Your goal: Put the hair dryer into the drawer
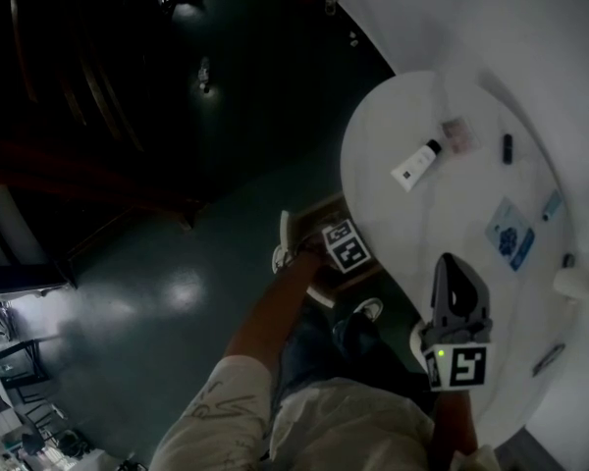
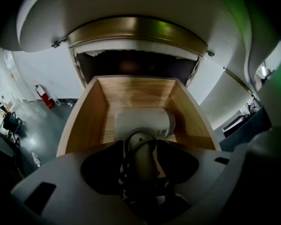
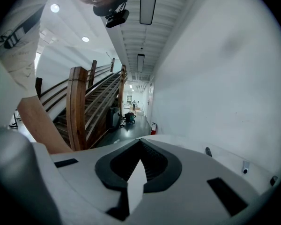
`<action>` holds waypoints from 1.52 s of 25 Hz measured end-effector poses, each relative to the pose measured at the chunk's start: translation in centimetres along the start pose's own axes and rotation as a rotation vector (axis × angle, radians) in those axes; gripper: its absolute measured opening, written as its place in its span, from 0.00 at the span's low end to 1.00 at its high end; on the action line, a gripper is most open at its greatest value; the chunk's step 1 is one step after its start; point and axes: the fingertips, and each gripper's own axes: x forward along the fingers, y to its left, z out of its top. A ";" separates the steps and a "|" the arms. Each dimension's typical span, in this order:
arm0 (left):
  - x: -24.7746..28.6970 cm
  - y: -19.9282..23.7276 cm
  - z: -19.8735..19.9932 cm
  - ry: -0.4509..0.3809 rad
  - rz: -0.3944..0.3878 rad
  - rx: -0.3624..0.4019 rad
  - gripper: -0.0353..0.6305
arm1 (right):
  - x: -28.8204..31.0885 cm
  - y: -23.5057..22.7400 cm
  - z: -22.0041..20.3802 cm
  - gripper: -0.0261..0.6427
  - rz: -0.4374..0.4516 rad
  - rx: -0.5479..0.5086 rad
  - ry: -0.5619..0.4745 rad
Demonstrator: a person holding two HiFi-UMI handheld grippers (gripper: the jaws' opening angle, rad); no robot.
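Down in the left gripper view, left tool pinches the hair dryer by its cord-wrapped handle. Pale barrel lies crosswise inside the open wooden drawer; handle runs back toward the tool, drawer walls close either side. Only the head view shows the right tool: pressed together, empty, over the counter, white tube beyond

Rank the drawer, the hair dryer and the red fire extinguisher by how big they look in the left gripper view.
1. drawer
2. hair dryer
3. fire extinguisher, which looks tiny, though it stands far off, so its true size is unsure
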 end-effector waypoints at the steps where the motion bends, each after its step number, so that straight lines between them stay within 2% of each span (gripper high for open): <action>1: 0.0 0.0 -0.1 0.001 0.000 -0.006 0.40 | 0.0 0.0 0.0 0.05 0.000 -0.002 -0.001; 21: -5.3 0.9 1.0 -0.052 0.064 -0.051 0.40 | -0.1 0.7 2.1 0.05 0.043 0.011 -0.073; 28: -8.2 -0.4 1.0 -0.021 0.046 -0.079 0.40 | -0.6 0.6 3.1 0.05 0.051 0.000 -0.096; 34: -11.4 -1.1 0.9 -0.032 0.088 -0.123 0.40 | -0.9 0.2 3.5 0.05 0.055 -0.006 -0.117; 38: -13.6 -1.4 1.4 -0.051 0.111 -0.207 0.40 | -0.9 -0.2 3.7 0.05 0.060 -0.019 -0.144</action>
